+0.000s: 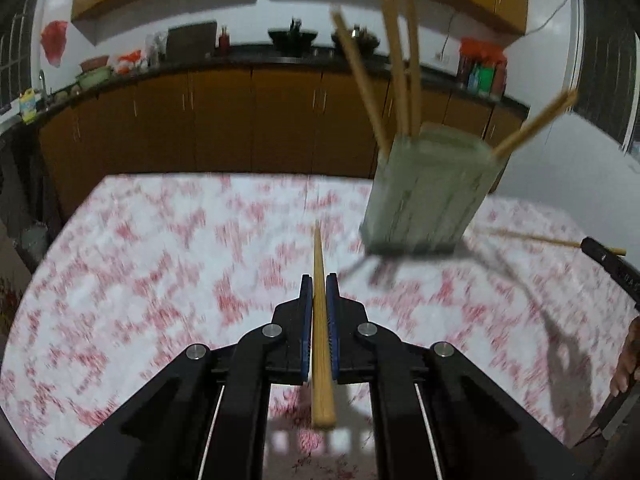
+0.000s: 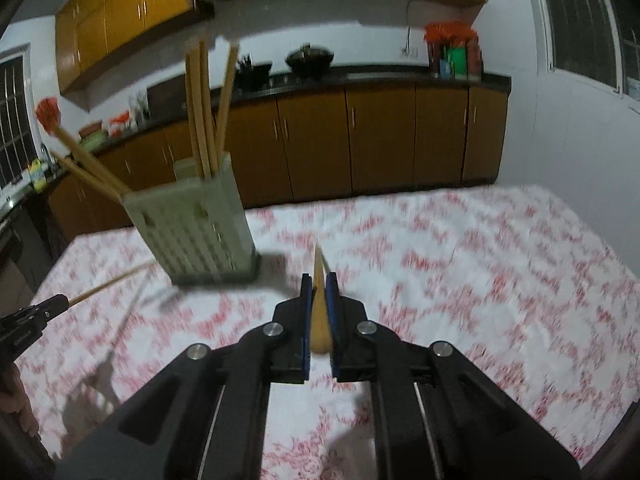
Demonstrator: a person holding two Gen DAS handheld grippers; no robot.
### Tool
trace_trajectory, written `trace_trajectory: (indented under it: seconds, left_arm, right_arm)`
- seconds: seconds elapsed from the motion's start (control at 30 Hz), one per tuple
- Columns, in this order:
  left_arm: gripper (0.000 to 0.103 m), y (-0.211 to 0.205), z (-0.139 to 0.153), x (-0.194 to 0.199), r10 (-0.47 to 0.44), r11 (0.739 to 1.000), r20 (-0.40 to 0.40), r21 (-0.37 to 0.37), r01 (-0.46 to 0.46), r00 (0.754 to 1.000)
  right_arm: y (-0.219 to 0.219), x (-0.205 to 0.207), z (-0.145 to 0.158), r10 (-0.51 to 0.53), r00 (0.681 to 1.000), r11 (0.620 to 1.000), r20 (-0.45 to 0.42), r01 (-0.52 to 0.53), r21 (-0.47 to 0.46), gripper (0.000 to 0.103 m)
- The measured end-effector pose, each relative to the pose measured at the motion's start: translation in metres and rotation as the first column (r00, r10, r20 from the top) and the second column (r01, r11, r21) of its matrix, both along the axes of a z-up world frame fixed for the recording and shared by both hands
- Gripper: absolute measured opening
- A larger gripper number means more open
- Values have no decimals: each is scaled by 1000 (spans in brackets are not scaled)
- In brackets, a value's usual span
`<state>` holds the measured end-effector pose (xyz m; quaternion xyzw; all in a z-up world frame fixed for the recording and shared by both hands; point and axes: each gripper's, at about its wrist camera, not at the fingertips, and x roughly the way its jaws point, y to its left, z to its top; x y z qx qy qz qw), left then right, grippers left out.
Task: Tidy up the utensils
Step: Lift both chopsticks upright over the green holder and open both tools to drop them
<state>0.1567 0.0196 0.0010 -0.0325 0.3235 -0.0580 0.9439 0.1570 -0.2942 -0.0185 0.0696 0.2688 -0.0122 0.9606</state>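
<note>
We see the left gripper (image 1: pixel 319 286) clamped on a long tan wooden chopstick (image 1: pixel 321 332), its tip out past the blue pads above the red-and-white patterned tablecloth (image 1: pixel 160 240). The right gripper (image 2: pixel 319 286) is clamped on a second tan wooden chopstick (image 2: pixel 320 320). A pale green slotted plastic utensil holder (image 2: pixel 196 224), upright near the table's far edge, holds several wooden chopsticks (image 2: pixel 200 112).

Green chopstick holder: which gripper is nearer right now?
Roughly even; neither is clearly nearer. The left gripper, clamping a chopstick, has the holder ahead-right. The right gripper, clamping another chopstick, has it ahead-left.
</note>
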Motion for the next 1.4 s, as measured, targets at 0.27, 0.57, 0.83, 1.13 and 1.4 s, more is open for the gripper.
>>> trace_trajectory:
  seconds: [0.27, 0.57, 0.83, 1.13, 1.4]
  left_arm:
    - [7, 2, 44, -1, 8, 1000, 114, -28, -5, 993]
    - [7, -11, 107, -9, -58, 996, 246, -53, 73, 967]
    - [7, -31, 153, -2, -39, 992, 406, -98, 85, 913]
    - [7, -52, 171, 35, 40, 991, 543, -129, 37, 839]
    - [7, -63, 137, 62, 46, 988, 509, -148, 35, 859]
  right_arm:
    - [1, -9, 39, 11, 995, 1000, 102, -11, 0, 8]
    - [10, -26, 117, 112, 956, 989, 270, -134, 62, 8]
    - [32, -23, 163, 120, 893, 986, 434, -158, 52, 8]
    - [60, 22, 162, 137, 871, 989, 473, -146, -17, 8]
    - [68, 53, 137, 143, 903, 989, 405, -144, -27, 8]
